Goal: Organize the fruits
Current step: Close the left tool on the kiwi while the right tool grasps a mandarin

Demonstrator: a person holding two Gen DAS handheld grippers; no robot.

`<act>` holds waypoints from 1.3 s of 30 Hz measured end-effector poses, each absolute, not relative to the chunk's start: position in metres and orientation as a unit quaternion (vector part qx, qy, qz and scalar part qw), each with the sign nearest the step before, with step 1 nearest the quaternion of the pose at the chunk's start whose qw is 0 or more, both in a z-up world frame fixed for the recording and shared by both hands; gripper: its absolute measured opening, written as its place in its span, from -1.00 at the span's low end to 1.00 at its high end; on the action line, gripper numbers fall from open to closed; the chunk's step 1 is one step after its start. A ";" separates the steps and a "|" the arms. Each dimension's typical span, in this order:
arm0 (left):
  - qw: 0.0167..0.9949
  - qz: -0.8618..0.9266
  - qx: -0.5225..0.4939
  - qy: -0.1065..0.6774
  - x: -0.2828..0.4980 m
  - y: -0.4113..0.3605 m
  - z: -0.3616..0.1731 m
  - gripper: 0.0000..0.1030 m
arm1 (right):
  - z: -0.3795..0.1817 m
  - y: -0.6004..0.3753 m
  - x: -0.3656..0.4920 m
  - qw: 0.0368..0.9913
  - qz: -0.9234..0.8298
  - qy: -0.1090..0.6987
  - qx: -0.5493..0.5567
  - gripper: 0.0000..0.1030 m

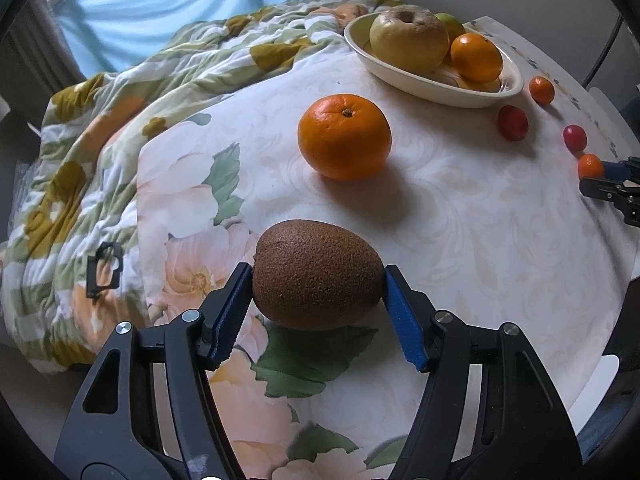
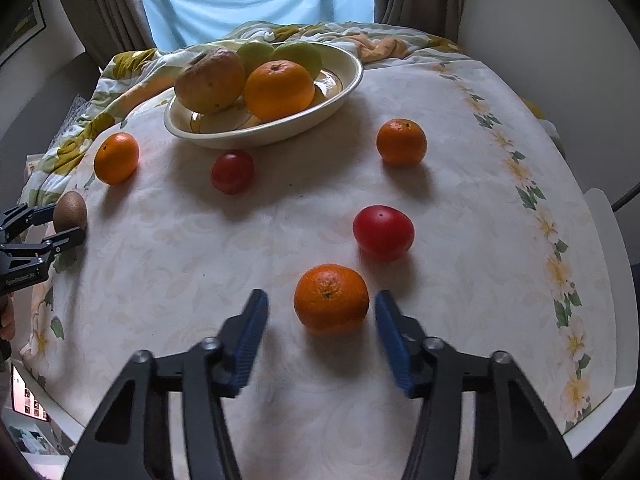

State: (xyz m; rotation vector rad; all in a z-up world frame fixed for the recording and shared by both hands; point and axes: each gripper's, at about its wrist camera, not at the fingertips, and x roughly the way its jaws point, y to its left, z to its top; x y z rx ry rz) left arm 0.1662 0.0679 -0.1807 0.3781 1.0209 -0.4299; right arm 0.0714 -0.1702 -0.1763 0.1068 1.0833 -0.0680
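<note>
the round table under a cream floral cloth (image 2: 460,184) carries a cream oval ceramic bowl (image 2: 348,76) of apples and an orange, well beyond both sets of fingers. the left gripper (image 1: 318,280) clamps a brown fuzzy oval kiwi (image 1: 318,280), a pad touching each end. the right gripper (image 2: 322,312) stands unclosed around a small orange mandarin (image 2: 331,298); a gap shows at each pad. a red oval tomato (image 2: 383,232) lies just past its right finger.
</note>
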 end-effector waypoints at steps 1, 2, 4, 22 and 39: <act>0.834 -0.202 0.177 0.482 0.166 0.068 -0.180 0.39 | -0.177 -0.170 0.072 0.855 -0.033 0.516 0.047 -0.34; 0.834 -0.202 0.175 0.483 0.165 0.069 -0.180 0.39 | -0.177 -0.170 0.072 0.855 -0.031 0.515 0.047 -0.35; 0.835 -0.201 0.169 0.484 0.163 0.070 -0.180 0.39 | -0.174 -0.170 0.071 0.858 -0.030 0.511 0.045 -0.35; 0.849 -0.204 0.143 0.467 0.155 0.070 -0.144 0.39 | -0.133 -0.158 0.074 0.875 -0.018 0.482 0.036 -0.36; 0.872 -0.234 0.126 0.411 0.177 0.000 -0.080 0.39 | -0.075 -0.179 0.104 0.900 0.013 0.434 0.030 -0.36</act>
